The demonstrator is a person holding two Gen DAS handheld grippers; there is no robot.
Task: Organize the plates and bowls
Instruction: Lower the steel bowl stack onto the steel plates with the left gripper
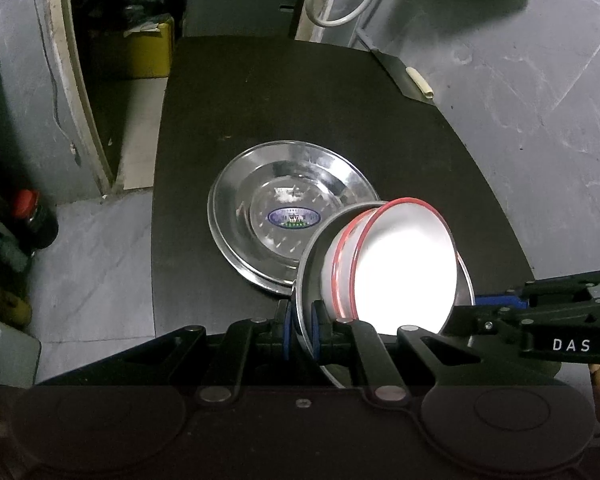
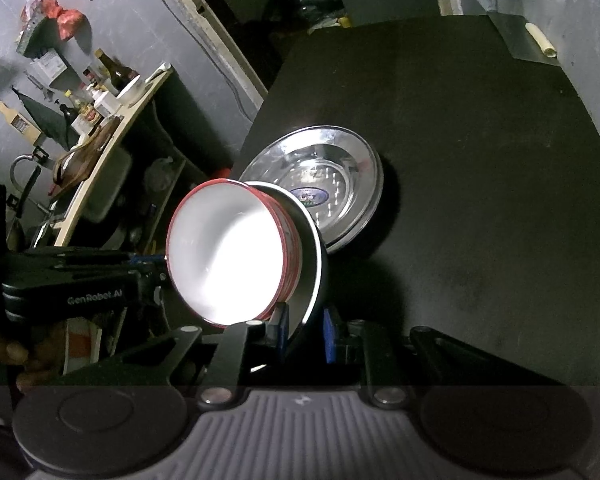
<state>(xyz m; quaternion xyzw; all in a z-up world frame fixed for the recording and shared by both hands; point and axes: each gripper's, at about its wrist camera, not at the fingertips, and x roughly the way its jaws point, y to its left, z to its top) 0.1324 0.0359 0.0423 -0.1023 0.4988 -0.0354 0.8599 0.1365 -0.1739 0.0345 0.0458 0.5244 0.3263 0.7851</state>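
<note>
A dark-rimmed steel plate (image 1: 306,276) carries nested white bowls with red rims (image 1: 404,264), held above the black table. My left gripper (image 1: 302,324) is shut on the plate's near left rim. My right gripper (image 2: 306,332) is shut on the opposite rim of the same plate (image 2: 314,276), and its body shows at the right of the left wrist view (image 1: 540,320). The bowls (image 2: 224,252) fill the plate. A stack of shiny steel plates (image 1: 288,208) with a blue sticker lies on the table just beyond; it also shows in the right wrist view (image 2: 324,192).
The black table (image 1: 300,112) runs away from me toward a grey wall. A metal sheet with a cream roll (image 1: 418,82) sits at its far right corner. A counter with bottles (image 2: 100,92) stands to the left, below it a red-capped bottle (image 1: 32,216).
</note>
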